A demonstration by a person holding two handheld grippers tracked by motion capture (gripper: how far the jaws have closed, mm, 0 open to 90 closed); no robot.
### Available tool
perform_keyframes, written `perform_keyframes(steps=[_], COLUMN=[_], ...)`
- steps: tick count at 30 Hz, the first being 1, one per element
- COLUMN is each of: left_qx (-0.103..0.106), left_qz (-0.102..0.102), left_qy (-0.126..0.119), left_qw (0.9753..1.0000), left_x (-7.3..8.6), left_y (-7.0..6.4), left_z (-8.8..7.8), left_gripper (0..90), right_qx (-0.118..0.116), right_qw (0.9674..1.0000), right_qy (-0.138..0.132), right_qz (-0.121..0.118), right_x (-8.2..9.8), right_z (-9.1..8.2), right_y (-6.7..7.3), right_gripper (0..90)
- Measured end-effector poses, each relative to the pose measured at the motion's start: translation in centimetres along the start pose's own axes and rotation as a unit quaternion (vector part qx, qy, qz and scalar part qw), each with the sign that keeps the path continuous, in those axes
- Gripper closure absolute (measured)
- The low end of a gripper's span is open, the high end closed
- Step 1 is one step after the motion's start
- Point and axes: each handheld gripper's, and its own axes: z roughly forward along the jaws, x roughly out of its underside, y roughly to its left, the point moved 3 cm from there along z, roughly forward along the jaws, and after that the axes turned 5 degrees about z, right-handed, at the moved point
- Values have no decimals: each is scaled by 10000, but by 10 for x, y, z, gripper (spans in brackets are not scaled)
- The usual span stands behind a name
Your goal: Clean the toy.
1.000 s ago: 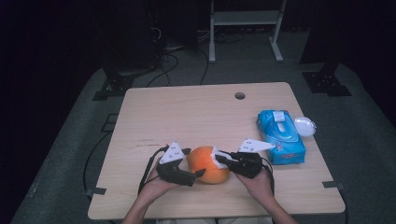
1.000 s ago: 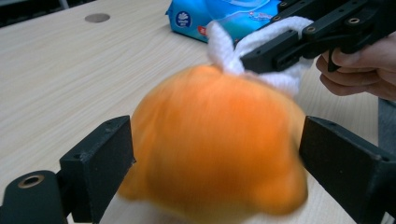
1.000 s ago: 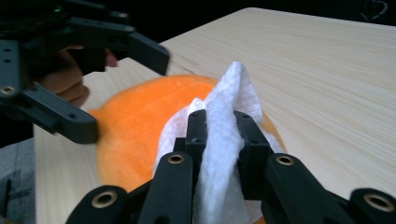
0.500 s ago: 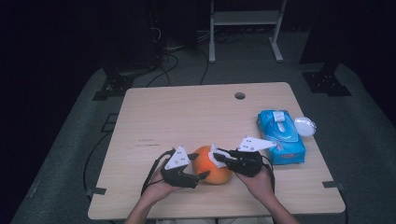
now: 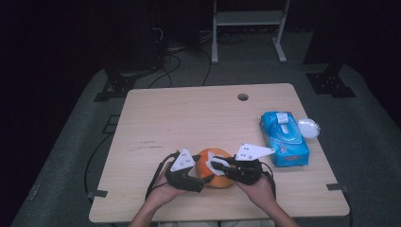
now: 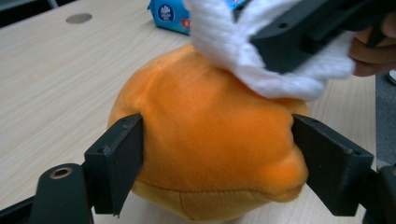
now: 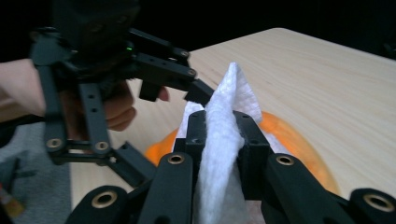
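1. Orange plush sits squarely between the left gripper's (image 6: 219,154) jaws: the soft ball (image 6: 210,144) bulges between the two black pads, one at each flank. The jaws have just been opening, and whether the pads press on the fabric now I cannot tell; they look at most lightly touching.
2. White and fluffy, a folded cloth (image 7: 224,135) is clamped tight in the right gripper's (image 7: 223,135) jaws, which stand together on it, its free edge sticking up past the tips.
3. The relation that matters: the cloth lies on the top of the ball, on the side facing the right hand, while the left jaws brace the ball across its middle from the opposite side. Any wiping stroke would, I judge, run over the crown towards the left gripper.
4. From above, the ball (image 5: 215,168) rests on the worktop (image 5: 189,118) near its front edge, between both hands.
5. Well apart to the right lies a blue wipes pack (image 5: 284,138).
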Motion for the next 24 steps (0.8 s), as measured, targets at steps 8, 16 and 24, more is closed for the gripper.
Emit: perform_keyframes(steps=[8, 16, 24], left_qx=[14, -54, 14], left_qz=[-1026, 20, 176], left_qy=[-41, -69, -82], left_qw=[9947, 10000, 9998], left_x=[7, -2, -3], left_y=[15, -6, -10], left_z=[4, 5, 3], left_gripper=[61, 201, 199], right_qx=[337, -118, 370], right_qw=[9987, 9999, 9993], right_qy=[110, -1, 43], right_qz=[354, -43, 47], right_x=[10, -3, -2], right_z=[-5, -1, -5], right_y=[-26, 4, -11], right_gripper=[773, 772, 772])
